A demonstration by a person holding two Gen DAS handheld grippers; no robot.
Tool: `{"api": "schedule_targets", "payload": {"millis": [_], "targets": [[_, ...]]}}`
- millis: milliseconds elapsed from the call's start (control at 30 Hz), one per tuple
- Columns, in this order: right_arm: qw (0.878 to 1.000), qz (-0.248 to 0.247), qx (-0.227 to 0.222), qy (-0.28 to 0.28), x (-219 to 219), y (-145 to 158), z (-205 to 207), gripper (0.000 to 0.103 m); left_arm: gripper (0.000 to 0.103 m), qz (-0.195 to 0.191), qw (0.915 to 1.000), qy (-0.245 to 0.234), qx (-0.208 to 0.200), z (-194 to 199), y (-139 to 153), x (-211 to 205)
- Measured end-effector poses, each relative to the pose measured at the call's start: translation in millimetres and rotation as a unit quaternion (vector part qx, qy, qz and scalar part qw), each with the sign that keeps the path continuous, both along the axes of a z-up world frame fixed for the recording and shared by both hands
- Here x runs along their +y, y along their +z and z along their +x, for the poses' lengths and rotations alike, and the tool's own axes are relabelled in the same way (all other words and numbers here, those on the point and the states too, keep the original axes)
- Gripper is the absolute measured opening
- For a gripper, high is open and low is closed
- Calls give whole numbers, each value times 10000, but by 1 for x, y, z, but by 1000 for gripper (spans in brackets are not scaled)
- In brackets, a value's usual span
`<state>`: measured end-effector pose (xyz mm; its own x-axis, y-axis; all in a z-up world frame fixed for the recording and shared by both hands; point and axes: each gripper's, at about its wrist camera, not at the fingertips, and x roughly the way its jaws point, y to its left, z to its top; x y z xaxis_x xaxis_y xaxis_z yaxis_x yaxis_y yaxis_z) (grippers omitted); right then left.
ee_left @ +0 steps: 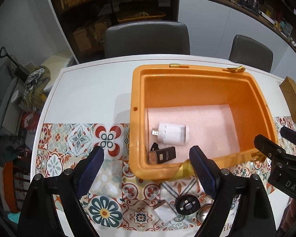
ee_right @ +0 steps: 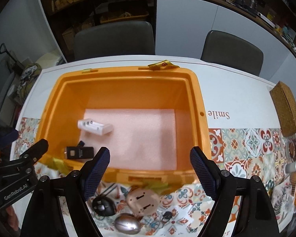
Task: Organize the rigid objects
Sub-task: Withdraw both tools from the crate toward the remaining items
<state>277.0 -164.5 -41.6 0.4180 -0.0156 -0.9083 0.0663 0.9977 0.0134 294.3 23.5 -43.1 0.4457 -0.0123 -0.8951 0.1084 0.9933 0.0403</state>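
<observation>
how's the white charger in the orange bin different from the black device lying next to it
The white charger is pale and bulkier; the black device is dark, flatter and slimmer. The white charger lies further out on the pink foam, while the black device sits tucked against the near wall. Both rest inside the orange bin.

One orange bin (ee_right: 195, 90) is counted on the tabletop (ee_right: 236, 90). Inside it, one white battery charger (ee_right: 94, 127), one small white die (ee_left: 155, 132) and two dark flat devices (ee_left: 165, 155) are seen. In front of the bin, three computer mice (ee_right: 142, 200) are counted: one black, one pink, one silver. One woven box (ee_right: 286, 108) and two grey chairs (ee_right: 114, 39) are also seen.
</observation>
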Motion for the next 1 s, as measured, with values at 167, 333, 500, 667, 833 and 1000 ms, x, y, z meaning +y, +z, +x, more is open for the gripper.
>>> {"api": "schedule_targets", "payload": {"millis": [167,333,500,667,833,1000], "targets": [[9997,155,-171,-26,-1,10,-22,83,95,-101,9999,62,-74,-18,8,6],[9991,235,-346,-34,2,17,-43,83,95,-133,9998,81,-134,-34,14,10],[9988,270,-414,-72,5,15,-62,83,95,-84,9996,74,-251,-52,18,11],[9988,263,-405,-99,5,6,-77,83,96,-6,9994,105,-338,-70,16,10],[9989,188,-429,-100,5,-1,-88,83,96,66,9989,165,-439,-85,13,11],[9985,183,-495,-118,5,-3,-101,83,96,-59,9988,299,-395,-98,5,19]]}}
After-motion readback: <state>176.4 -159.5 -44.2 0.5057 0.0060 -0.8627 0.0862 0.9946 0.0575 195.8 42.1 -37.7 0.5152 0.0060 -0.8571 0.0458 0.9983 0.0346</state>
